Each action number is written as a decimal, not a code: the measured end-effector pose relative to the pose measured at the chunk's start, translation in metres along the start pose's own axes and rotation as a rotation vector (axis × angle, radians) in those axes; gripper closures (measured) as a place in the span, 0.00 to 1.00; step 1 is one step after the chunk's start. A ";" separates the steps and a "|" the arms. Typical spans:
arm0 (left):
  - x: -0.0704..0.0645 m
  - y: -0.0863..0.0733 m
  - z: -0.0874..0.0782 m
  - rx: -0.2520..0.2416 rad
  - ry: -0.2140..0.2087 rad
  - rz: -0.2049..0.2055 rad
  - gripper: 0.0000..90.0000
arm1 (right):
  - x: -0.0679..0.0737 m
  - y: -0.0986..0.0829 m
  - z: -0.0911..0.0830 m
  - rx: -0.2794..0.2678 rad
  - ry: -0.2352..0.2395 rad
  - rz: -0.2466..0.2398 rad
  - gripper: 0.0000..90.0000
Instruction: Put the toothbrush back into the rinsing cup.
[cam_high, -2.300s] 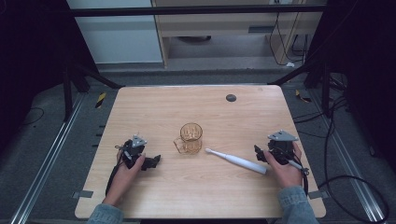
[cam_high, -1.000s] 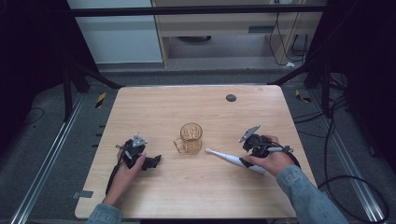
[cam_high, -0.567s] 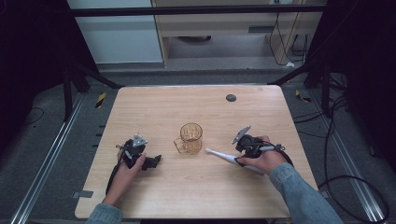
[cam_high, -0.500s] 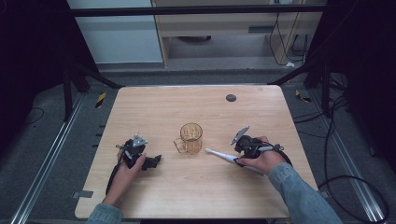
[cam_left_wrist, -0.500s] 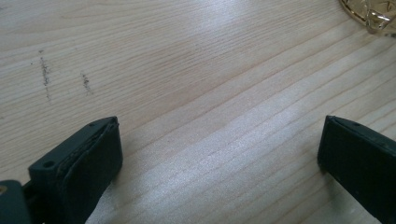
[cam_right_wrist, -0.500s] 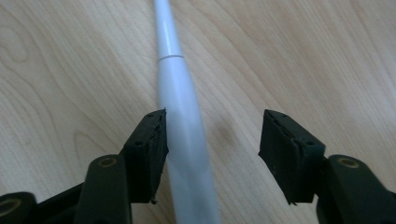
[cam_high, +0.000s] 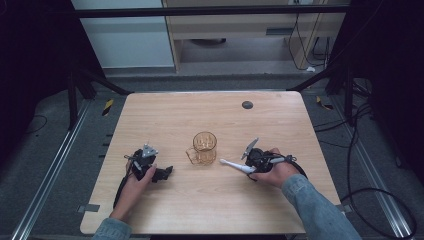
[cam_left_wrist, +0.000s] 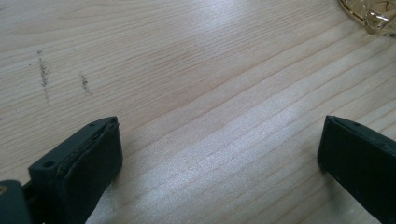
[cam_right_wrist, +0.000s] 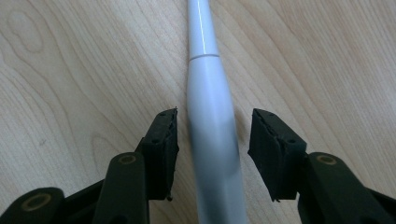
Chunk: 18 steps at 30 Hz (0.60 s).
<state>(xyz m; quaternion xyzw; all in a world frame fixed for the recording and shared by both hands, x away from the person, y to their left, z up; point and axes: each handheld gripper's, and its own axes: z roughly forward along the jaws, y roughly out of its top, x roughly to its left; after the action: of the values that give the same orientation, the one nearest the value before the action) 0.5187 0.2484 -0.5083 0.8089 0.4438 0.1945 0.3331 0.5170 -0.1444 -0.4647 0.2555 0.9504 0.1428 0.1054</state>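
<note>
The right gripper (cam_high: 251, 161) lies at four o'clock of the amber glass mug (cam_high: 204, 148), over the white toothbrush handle (cam_high: 235, 166). The left gripper (cam_left_wrist: 215, 154) gapes wide over bare table (cam_left_wrist: 187, 70). In the right gripper view, jaws straddle the handle (cam_right_wrist: 210, 121), not touching; next step, likely closing squarely. Open room all round.

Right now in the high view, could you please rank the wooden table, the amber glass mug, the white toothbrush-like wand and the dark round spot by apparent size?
1. Light wooden table
2. Amber glass mug
3. White toothbrush-like wand, partly hidden by the right gripper, so it may rival the mug
4. Dark round spot
</note>
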 end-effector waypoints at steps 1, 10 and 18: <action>0.000 0.000 0.000 0.000 0.000 0.000 0.00 | 0.000 0.000 0.001 0.002 -0.003 -0.005 0.59; 0.000 0.000 0.000 0.000 -0.003 0.003 0.00 | -0.001 -0.001 0.002 0.020 0.016 -0.013 0.64; 0.000 0.000 0.000 0.000 -0.004 0.003 0.00 | -0.001 0.001 0.003 0.032 0.021 -0.025 0.66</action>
<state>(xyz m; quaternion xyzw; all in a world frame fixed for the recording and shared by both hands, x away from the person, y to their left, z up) 0.5189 0.2481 -0.5083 0.8098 0.4420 0.1935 0.3338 0.5189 -0.1434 -0.4675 0.2439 0.9567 0.1290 0.0929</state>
